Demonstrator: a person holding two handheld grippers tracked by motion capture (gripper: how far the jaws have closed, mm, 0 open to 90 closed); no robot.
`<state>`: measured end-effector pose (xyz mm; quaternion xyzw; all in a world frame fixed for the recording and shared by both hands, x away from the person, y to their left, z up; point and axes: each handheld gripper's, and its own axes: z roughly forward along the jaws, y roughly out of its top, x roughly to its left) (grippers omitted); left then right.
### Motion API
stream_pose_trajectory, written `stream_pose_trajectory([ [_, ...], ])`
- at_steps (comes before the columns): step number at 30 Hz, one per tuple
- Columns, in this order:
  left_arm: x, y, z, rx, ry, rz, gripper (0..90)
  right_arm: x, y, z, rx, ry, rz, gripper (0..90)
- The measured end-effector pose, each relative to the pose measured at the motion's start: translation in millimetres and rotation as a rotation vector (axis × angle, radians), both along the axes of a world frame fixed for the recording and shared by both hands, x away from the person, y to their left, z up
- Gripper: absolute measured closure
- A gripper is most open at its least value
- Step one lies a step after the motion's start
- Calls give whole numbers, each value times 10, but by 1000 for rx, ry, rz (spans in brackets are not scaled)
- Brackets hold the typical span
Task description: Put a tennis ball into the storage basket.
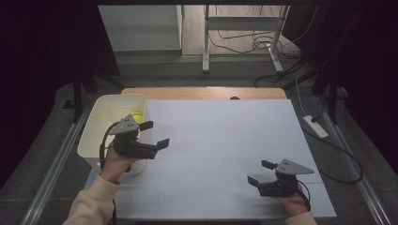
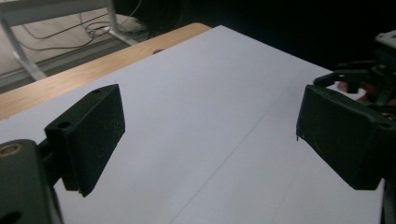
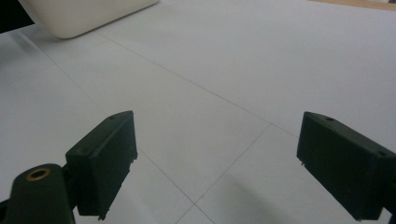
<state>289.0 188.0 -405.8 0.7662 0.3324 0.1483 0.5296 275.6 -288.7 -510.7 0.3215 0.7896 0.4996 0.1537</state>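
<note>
Dim room behind, cables and a white frame's legs on the floor at top of the high view; white worktop (image 1: 225, 140) across centre frame, wooden edge strip (image 1: 202, 93) along its far side.

Cream bin (image 1: 101, 129) at left of the high view, on the worktop's left edge; small yellow object (image 1: 136, 115) inside, near its right wall, mostly hidden by the grey plate, kind not discernible.

Left tongs (image 1: 155, 134) held at the bin's right wall, left of centre, pointing right across the worktop; jaws apart, nothing between them; bare white surface between the jaws in the left gripper view; left hand (image 1: 115, 164) gripping the body from below, cream sleeve (image 1: 91, 201) at lower left.

Right tongs (image 1: 260, 172) at lower right of the high view, low over the worktop, pointing left; jaws apart, nothing between them; bin corner (image 3: 84, 16) at upper left of the right gripper view, well apart from the jaws.
</note>
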Motion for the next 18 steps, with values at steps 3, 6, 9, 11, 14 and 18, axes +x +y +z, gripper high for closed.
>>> stream_pose_trajectory([
  [3,-56,-33,-13,-3,-11,-22,91,3,0,-4,-2,1,1,122],
  [6,-127,-69,-54,3,-12,-57,94,-1,-1,-2,-3,0,1,122],
  [9,-192,-96,-114,18,-11,-70,100,-7,-1,-3,0,4,-1,122],
  [11,-226,-112,-155,22,-5,-74,100,-7,0,-3,-4,4,0,122],
  [14,-282,-136,-228,24,2,-83,99,-6,4,-4,-1,3,1,122],
  [18,-355,-164,-295,34,-13,-107,99,-3,9,-10,-5,3,2,122],
])
